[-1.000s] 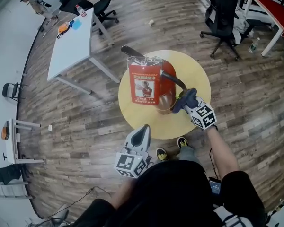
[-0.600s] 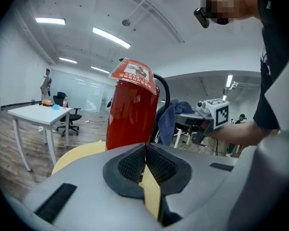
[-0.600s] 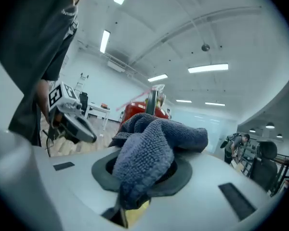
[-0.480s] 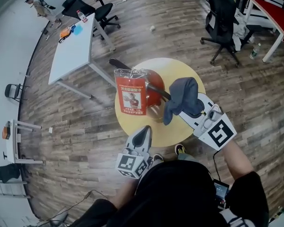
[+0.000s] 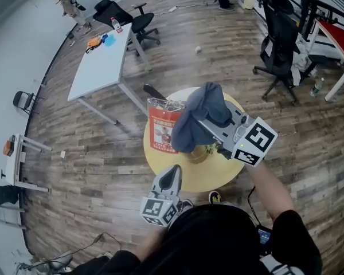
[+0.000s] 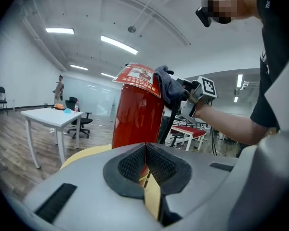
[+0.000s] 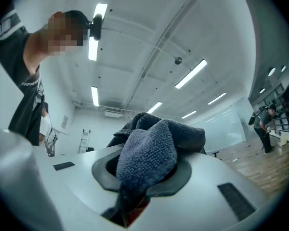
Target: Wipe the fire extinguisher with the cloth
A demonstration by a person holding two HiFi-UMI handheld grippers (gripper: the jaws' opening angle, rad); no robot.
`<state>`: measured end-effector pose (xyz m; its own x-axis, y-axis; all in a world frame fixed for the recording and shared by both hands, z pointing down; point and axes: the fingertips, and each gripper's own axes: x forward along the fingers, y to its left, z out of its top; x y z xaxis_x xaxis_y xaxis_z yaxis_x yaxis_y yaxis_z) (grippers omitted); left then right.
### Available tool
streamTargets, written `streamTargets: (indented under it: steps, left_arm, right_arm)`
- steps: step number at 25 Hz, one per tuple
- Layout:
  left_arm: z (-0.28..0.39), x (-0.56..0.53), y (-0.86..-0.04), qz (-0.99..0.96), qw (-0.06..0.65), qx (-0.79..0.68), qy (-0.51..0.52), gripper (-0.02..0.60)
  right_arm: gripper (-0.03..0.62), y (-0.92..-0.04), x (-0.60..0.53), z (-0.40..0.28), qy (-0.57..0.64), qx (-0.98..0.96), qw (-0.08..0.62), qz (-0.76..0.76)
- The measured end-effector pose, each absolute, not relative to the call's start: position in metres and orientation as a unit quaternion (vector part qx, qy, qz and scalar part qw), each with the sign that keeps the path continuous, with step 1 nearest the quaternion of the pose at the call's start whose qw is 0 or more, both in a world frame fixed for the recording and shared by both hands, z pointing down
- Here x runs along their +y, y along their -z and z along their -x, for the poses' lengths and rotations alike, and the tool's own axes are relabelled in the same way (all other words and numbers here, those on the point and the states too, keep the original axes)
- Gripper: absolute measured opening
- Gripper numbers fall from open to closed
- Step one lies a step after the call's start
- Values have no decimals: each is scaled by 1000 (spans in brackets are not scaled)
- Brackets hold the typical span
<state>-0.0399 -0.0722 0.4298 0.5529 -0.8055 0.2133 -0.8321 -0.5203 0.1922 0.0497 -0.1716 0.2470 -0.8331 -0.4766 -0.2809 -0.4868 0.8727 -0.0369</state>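
A red fire extinguisher with a hanging tag stands upright on a round yellow table. A dark blue-grey cloth hangs from my right gripper, which is shut on it and held high, right beside the extinguisher's top. In the right gripper view the cloth bulges out of the jaws and the gripper points at the ceiling. My left gripper is shut and holds nothing, low at the table's near edge. From there it faces the extinguisher and the cloth.
A white desk stands at the back left with an office chair behind it. Another black chair and a red table are at the back right. A person stands far off. The floor is wood.
My right gripper has risen with the cloth from the table beside the extinguisher's base to the level of its top and moved left. The left gripper has stayed put.
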Motion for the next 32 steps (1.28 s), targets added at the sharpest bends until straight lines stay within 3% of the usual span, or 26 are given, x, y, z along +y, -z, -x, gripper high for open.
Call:
streamTargets:
  steps: [10,12,19,22,24,28,32]
  left_arm:
    - [74,-58,-437,-827,149,-539,-54,24]
    - [81,-53,-441,-819,153,-550,-56,23]
    - [75,-51,-454,-817,167,-548,-67,23]
    - [64,-57,-449,-824,160,-539,-66,23]
    - [59,-60,-445,-828,157,-534,-64,23]
    - [51,-63,-446,-834,155,-526,-68,24]
    - [46,-60,-449,-835,158,-522,-71,23]
  right_arm:
    - [86,-285,-188,-75,-2,957,197,214]
    - [84,-323,-196,-79,-3,962,140,234]
    - [80,-499,-218,-64,2,952,-174,250]
    - [80,-508,-220,-62,-51,939,-232,249]
    - [80,-462,-220,-62,-111,936,-200,269]
    - [78,-305,-202,-60,-230,931,-38,280]
    - [78,-262,-174,-33,-305,924,-22,228]
